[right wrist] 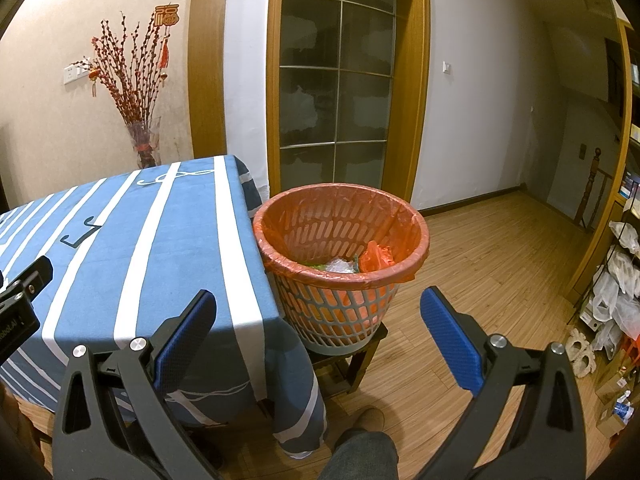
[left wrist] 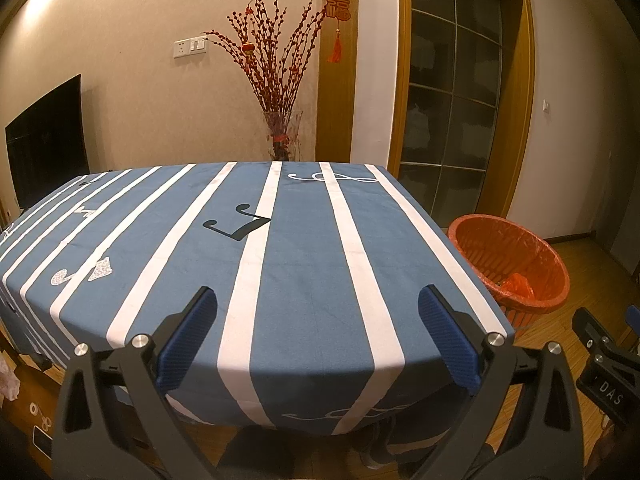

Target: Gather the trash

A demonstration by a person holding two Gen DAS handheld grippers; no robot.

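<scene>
A trash basket point(right wrist: 340, 268) lined with an orange bag stands on a low stool beside the table's right edge; it also shows in the left wrist view point(left wrist: 510, 264). Inside lie crumpled clear plastic, something green and an orange wad point(right wrist: 374, 258). The table point(left wrist: 304, 264) wears a blue cloth with white stripes and shows no loose trash on top. My left gripper point(left wrist: 318, 300) is open and empty over the table's near edge. My right gripper point(right wrist: 318, 302) is open and empty, in front of the basket and below its rim.
A glass vase of red branches point(left wrist: 282, 136) stands behind the table. A dark glass door point(right wrist: 336, 92) is behind the basket. Wooden floor point(right wrist: 500, 264) stretches right, with bags and boxes on shelves point(right wrist: 616, 300) at the far right. A dark screen point(left wrist: 48, 140) hangs at left.
</scene>
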